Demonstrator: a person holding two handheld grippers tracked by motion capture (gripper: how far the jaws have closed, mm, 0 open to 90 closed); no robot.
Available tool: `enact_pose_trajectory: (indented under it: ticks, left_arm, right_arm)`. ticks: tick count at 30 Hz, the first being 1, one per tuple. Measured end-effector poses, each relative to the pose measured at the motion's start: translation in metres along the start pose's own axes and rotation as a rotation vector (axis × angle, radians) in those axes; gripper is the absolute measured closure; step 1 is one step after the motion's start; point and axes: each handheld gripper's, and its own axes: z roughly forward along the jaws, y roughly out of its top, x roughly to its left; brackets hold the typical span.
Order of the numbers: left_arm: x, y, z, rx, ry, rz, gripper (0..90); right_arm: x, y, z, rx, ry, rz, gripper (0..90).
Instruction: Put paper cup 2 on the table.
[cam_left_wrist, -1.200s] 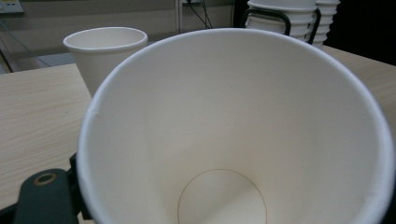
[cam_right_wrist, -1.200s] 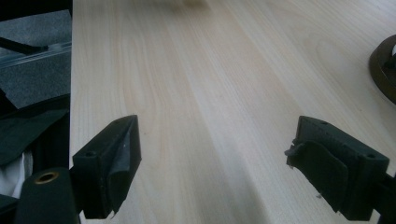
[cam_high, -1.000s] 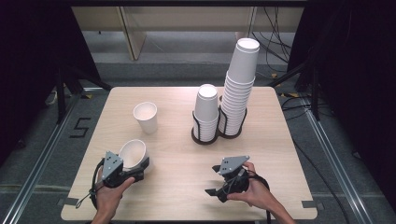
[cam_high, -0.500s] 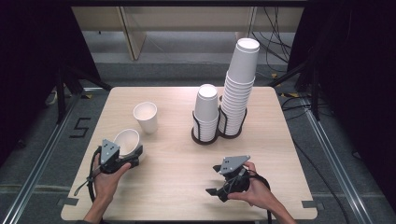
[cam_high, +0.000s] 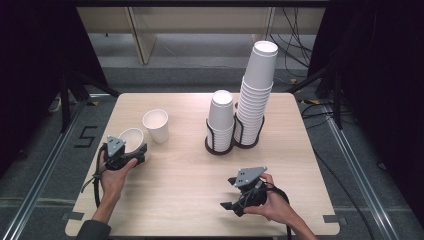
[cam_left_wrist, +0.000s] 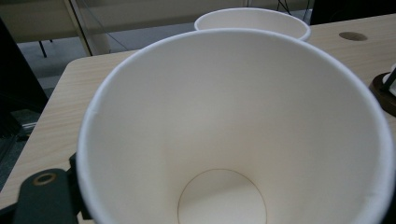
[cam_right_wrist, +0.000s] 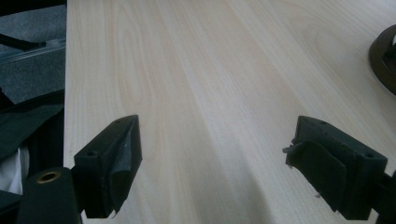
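High view: left tongs (cam_high: 134, 152) clenched on the wall of a paper cup (cam_high: 131, 139), carried tilted with its mouth upward. Moved over the last second from nearer the table's (cam_high: 190, 170) front edge to just beside the standing cup (cam_high: 155, 125), on its left and slightly toward the person. By judgement, about to be set down next to that cup, starting a row. Right tongs (cam_high: 231, 195) near the front edge, well apart from the standing cup, unmoved since a second ago. Two cup stacks in a black holder (cam_high: 232, 142) off to the right of the standing cup, untouched.

Left gripper view: held cup (cam_left_wrist: 233, 130) seen straight into its mouth, round bottom visible; rim of the standing cup (cam_left_wrist: 252, 21) right behind it, close but apart. One black tong tip (cam_left_wrist: 44, 198) at the lower left against the cup's outer wall.

Right gripper view: right tongs (cam_right_wrist: 215, 161) released, wide apart, nothing between them but bare table (cam_right_wrist: 201, 70).
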Motion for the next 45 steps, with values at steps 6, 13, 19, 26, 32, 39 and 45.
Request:
enact_pose_trajectory:
  ticks: [6, 13, 19, 26, 32, 39, 45]
  left_arm:
    - [0.005, 0.009, 0.015, 0.021, 0.032, 0.004, 15.1]
    - [0.015, 0.010, 0.030, 0.074, 0.093, -0.016, 15.1]
    - [0.016, 0.009, 0.042, 0.072, 0.096, 0.016, 14.7]
    - [0.016, 0.007, 0.046, 0.050, 0.094, 0.002, 12.2]
    - [0.018, -0.001, 0.047, 0.027, 0.074, -0.015, 12.4]
    - [0.019, -0.006, 0.043, 0.049, 0.043, -0.032, 13.9]
    - [0.019, -0.012, 0.044, 0.091, 0.036, -0.015, 14.4]
  right_arm:
    - [-0.001, -0.001, 0.000, 0.000, 0.003, 0.007, 17.2]
    - [-0.002, -0.002, 0.000, -0.003, -0.003, 0.009, 17.2]
    - [-0.002, -0.002, 0.001, 0.002, 0.000, 0.004, 17.3]
    - [-0.001, -0.002, 0.002, 0.004, 0.006, 0.005, 17.3]
    - [0.001, -0.002, 0.002, 0.004, 0.011, -0.006, 17.3]
    - [0.000, -0.002, 0.002, 0.005, 0.008, -0.006, 17.3]
    - [0.002, -0.001, 0.002, 0.005, 0.009, -0.010, 17.4]
